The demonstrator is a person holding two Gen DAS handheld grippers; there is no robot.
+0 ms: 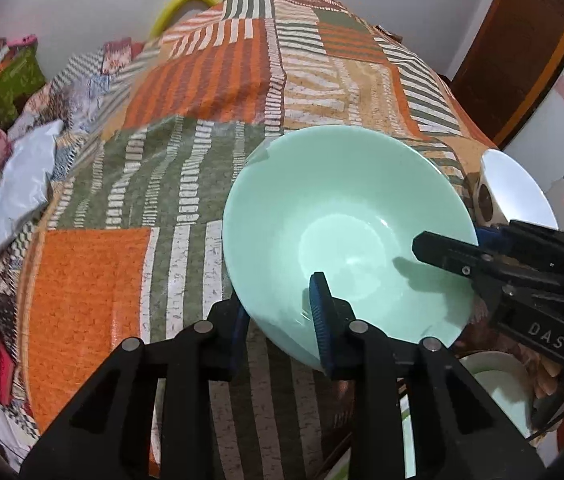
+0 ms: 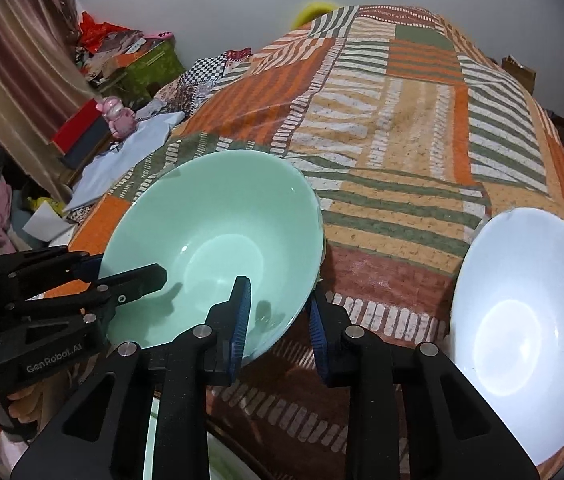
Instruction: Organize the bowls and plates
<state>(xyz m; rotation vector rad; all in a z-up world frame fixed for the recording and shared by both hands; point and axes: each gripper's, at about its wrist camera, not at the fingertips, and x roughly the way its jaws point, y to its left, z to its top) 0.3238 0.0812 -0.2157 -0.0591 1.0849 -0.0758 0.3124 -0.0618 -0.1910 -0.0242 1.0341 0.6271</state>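
Both grippers hold the same mint green bowl [image 1: 346, 216]. The left gripper [image 1: 282, 320] has its jaws closed on the near rim — one blue pad [image 1: 322, 312] sits inside the bowl and the other presses from outside. The right gripper [image 2: 277, 320] does the same on its own near edge, one pad inside, one outside. In the left wrist view the right gripper comes in from the right side and reaches over the rim. In the right wrist view the left gripper [image 2: 81, 276] comes in from the left side. So the two tools pinch the bowl at two spots on its near half, side by side and close together.

The bowl is tipped, with its open mouth leaning toward the cameras. Whether its bottom touches the striped bedspread [image 1: 209, 64] cannot be told.

A white bowl [image 2: 522, 320] sits just to the right of the right gripper, open side up and a little tilted. It lies much nearer to the right gripper than to the left one. If the green bowl should go into it, the move would be a short carry to the right. Another pale bowl [image 1: 502, 384] peeks out below the right gripper in the left wrist view.
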